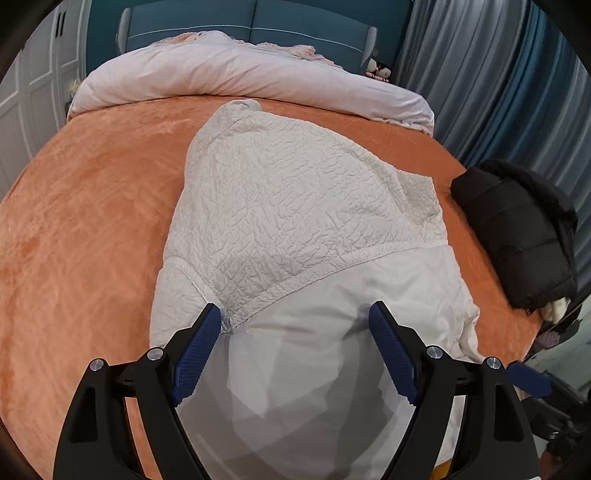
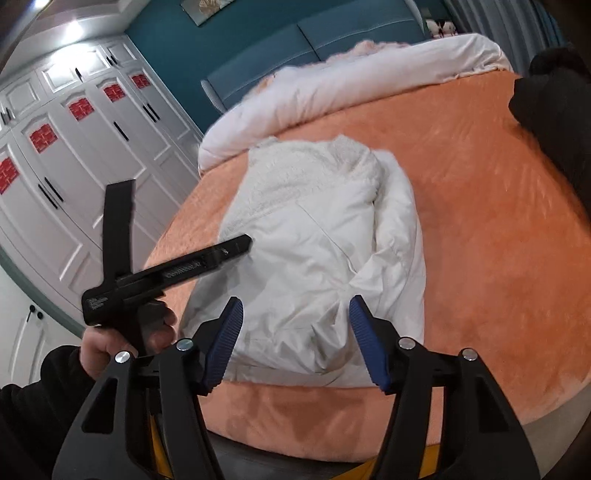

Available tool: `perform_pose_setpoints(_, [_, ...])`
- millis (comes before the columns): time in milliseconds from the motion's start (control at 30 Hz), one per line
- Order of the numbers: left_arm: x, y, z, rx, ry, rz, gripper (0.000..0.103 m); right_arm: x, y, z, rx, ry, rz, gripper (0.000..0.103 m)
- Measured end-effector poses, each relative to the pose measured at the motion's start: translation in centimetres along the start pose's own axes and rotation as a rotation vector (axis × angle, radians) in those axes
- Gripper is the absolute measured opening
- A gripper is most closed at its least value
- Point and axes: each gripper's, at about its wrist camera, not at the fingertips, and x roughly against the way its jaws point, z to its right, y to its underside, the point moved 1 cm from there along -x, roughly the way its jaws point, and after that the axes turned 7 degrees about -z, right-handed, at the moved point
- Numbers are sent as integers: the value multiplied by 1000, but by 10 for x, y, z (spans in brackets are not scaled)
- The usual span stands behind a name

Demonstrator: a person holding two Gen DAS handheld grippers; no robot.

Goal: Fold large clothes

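A large white padded coat (image 1: pixel 295 206) lies lengthwise on the orange bedspread (image 1: pixel 85 229), with its crinkle-textured part folded over the smooth part. My left gripper (image 1: pixel 295 325) is open and empty, just above the coat's near, smooth end. In the right wrist view the coat (image 2: pixel 314 236) lies ahead in the middle of the bed. My right gripper (image 2: pixel 295 317) is open and empty above the coat's near hem. The left gripper's body (image 2: pixel 166 273), held in a hand, shows at the left of that view.
A folded black puffy jacket (image 1: pixel 517 236) lies at the bed's right edge. A rolled white duvet (image 1: pixel 240 77) lies across the head of the bed by the teal headboard (image 1: pixel 251 22). White wardrobes (image 2: pixel 74 155) stand left, curtains (image 1: pixel 498 74) right.
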Motion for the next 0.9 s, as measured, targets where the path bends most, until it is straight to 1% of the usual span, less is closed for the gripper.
perform_pose_setpoints(33, [1,1,-2,15,13,3,78,-9,0,8,-10,39,-26,52])
perform_pose_setpoints(67, [3,2,-5,36,31,6,78,-17,4,19,-22,76,-46,29])
perform_pose_setpoints(100, [5,3,-6,48,43,7,78,-30,10,36,-71,110,-93,9])
perform_pose_setpoints(133, [8,4,-7,56,66,8,78,-37,17,53,-141,69,-113,9])
perform_pose_setpoints(167, [11,5,-7,59,82,7,78,-40,25,70,-217,10,-109,9])
perform_pose_setpoints(200, [13,6,-6,56,87,6,78,-42,35,86,-296,-30,-111,9])
perform_pose_setpoints(233, [12,7,-3,39,78,-5,78,-44,42,94,-327,-33,-113,9])
perform_pose_setpoints(267, [10,8,0,22,60,-12,78,-45,46,97,-334,-18,-112,11])
perform_pose_setpoints(333, [3,11,9,-14,4,-9,79,-41,47,100,-365,-8,-105,13])
perform_pose_setpoints(367, [0,13,14,-30,-13,-7,82,-35,43,98,-368,32,-95,13])
perform_pose_setpoints(433, [-3,14,18,-38,-23,-10,83,-15,31,86,-338,109,-47,13])
perform_pose_setpoints(467, [-4,15,20,-44,-30,-9,83,-3,21,78,-310,129,-7,15])
perform_pose_setpoints(500, [-4,16,22,-45,-32,-8,83,10,3,65,-267,106,46,16])
perform_pose_setpoints(533, [-5,16,22,-42,-32,-5,83,15,-8,58,-245,76,61,19])
perform_pose_setpoints(567, [-5,16,22,-36,-32,-2,83,17,-23,51,-223,38,77,32])
perform_pose_setpoints(600, [-5,16,22,-26,-31,0,83,14,-39,44,-209,9,91,44])
perform_pose_setpoints(633, [-5,16,22,-22,-32,-1,83,7,-55,41,-205,0,96,45])
perform_pose_setpoints(667, [-5,15,23,-24,-32,-4,82,-4,-67,38,-205,11,91,45])
perform_pose_setpoints(733, [-4,15,24,-30,-32,-14,82,-43,-93,40,-230,40,42,45])
perform_pose_setpoints(767, [-3,15,24,-35,-31,-18,82,-56,-97,45,-240,42,16,45])
perform_pose_setpoints(800, [-3,15,24,-37,-30,-20,82,-74,-102,49,-252,56,-19,39])
perform_pose_setpoints(833, [-3,16,24,-39,-28,-21,82,-82,-106,52,-249,61,-36,28])
perform_pose_setpoints(867, [-2,16,24,-43,-27,-20,82,-85,-111,50,-244,42,-24,14])
perform_pose_setpoints(900, [-2,17,24,-45,-28,-19,82,-78,-115,48,-241,19,11,8])
